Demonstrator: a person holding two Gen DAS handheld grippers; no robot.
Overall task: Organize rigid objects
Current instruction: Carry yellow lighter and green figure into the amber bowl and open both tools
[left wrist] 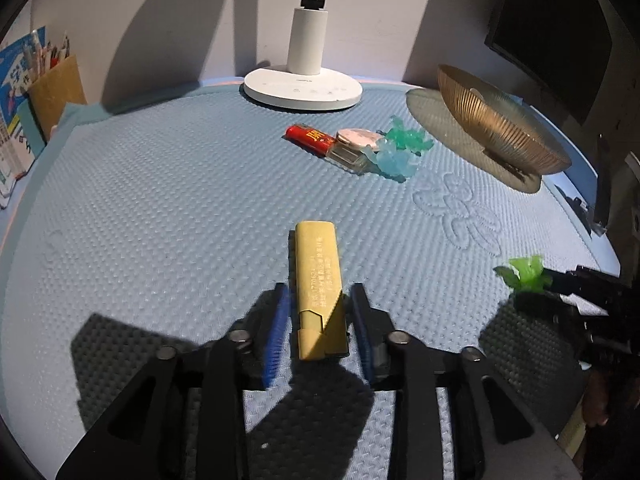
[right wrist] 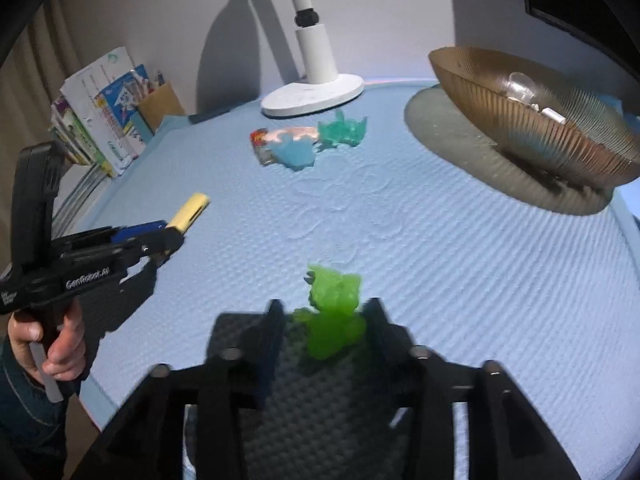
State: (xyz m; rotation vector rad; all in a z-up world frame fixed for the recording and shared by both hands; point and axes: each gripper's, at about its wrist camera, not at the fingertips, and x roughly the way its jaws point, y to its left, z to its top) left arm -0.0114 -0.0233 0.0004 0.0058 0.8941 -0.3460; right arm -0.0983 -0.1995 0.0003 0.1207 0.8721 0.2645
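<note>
The yellow lighter lies lengthwise between the pads of the left gripper, its printed face up and its capped end nearest the camera. The jaws stand apart with a sliver of blue mat showing on each side, so the pads bracket the lighter without pressing it, apparently lined up for a pick. Off to that gripper's right, the right gripper straddles a translucent green plastic figure; blur leaves it unclear whether its pads touch. Ahead of both, a red lighter, a small glass bottle and blue-green plastic pieces sit clustered, with the ribbed amber bowl, the likely destination, farther right.
</note>
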